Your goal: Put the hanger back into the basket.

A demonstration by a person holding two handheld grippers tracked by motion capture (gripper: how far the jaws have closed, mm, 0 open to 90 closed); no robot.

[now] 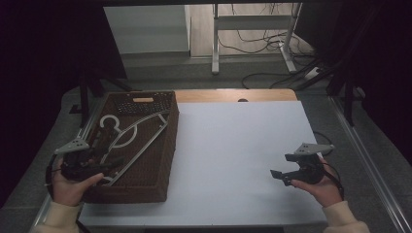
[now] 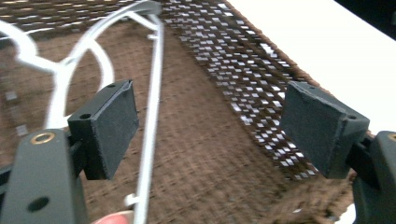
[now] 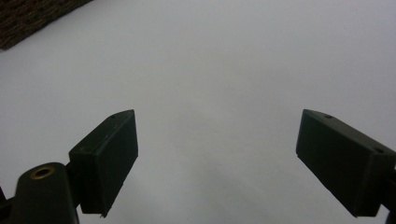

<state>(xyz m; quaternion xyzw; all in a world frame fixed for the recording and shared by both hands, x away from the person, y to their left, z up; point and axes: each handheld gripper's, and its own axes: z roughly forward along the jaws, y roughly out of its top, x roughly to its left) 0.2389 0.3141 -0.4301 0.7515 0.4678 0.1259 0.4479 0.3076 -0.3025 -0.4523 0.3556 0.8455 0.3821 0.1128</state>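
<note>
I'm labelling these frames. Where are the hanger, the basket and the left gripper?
hanger (image 1: 145, 127): high view, its long upper arm.
basket (image 1: 167, 145): high view, right woven wall.
left gripper (image 2: 210, 128): left gripper view, midway between its open fingertips.

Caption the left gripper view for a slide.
Open left gripper poised over a white hanger lying in a brown woven basket, its pads clear of the hanger.

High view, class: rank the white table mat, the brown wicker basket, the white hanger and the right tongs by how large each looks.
1. White table mat.
2. Brown wicker basket.
3. White hanger, lying inside the basket.
4. Right tongs, smallest, though nearer the camera than the hanger, so true size is less certain.
</note>
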